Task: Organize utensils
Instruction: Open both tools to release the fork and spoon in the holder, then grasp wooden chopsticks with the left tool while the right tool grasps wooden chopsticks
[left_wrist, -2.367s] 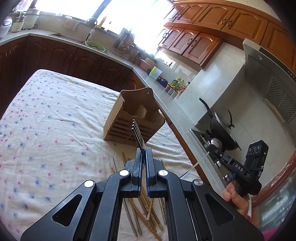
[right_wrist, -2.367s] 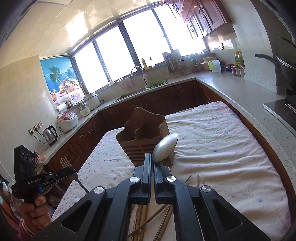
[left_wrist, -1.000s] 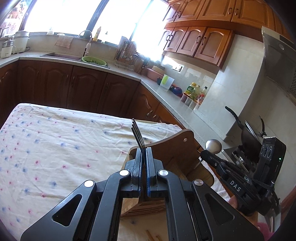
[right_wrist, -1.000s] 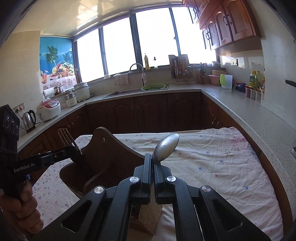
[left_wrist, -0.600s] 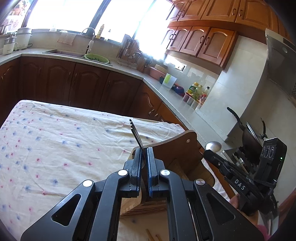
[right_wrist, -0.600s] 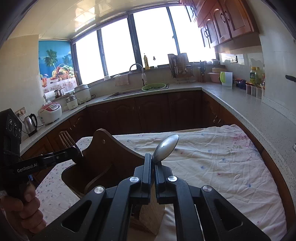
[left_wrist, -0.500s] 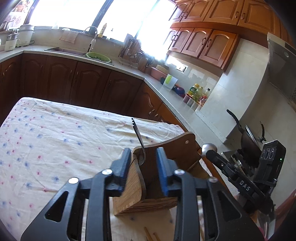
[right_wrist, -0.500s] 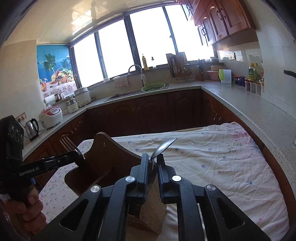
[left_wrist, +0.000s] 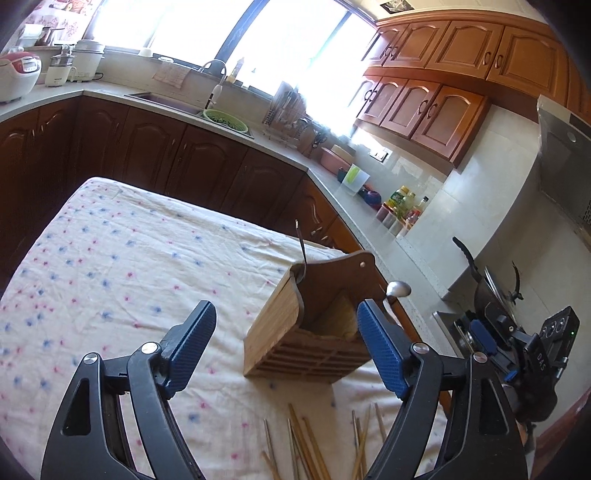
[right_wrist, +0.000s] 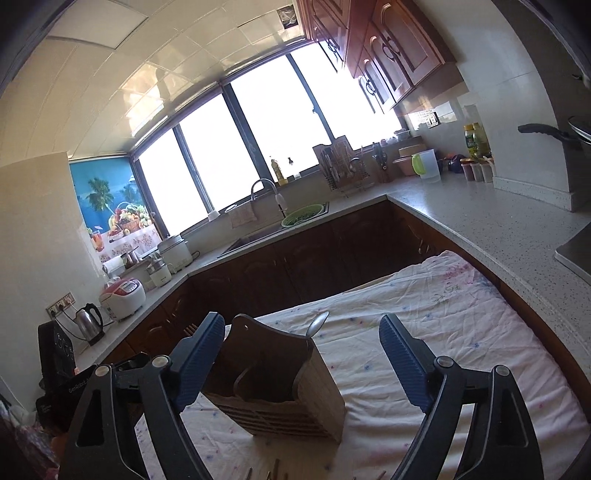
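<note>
A: Starting at the left gripper (left_wrist: 286, 347): its blue-padded fingers (left_wrist: 190, 347) are spread wide apart with nothing between them, aimed down and forward at the wooden utensil holder (left_wrist: 314, 328).

B: And the right gripper (right_wrist: 303, 360)?

A: Same pose: wide apart, holding nothing, tilted down at the holder from the opposite side. In the left wrist view it sits low at the right edge, beside the holder.

B: Where are the utensils?

A: A fork (left_wrist: 301, 254) stands in the holder's near-left corner, tines up, leaning on the wall. A spoon (left_wrist: 397, 290) stands at the holder's far right side, bowl up. The right wrist view shows the spoon's bowl (right_wrist: 318, 325) rising above the holder's rim.

B: Anything else loose?

A: Chopsticks (left_wrist: 306, 443) lie scattered on the floral cloth (left_wrist: 110, 258) in front of the holder, near but apart from it.

B: Around that?

A: The cloth-covered counter sits in a kitchen; a green colander (left_wrist: 226, 120) rests by the sink, and a wok (left_wrist: 491, 291) sits past the right gripper.
</note>
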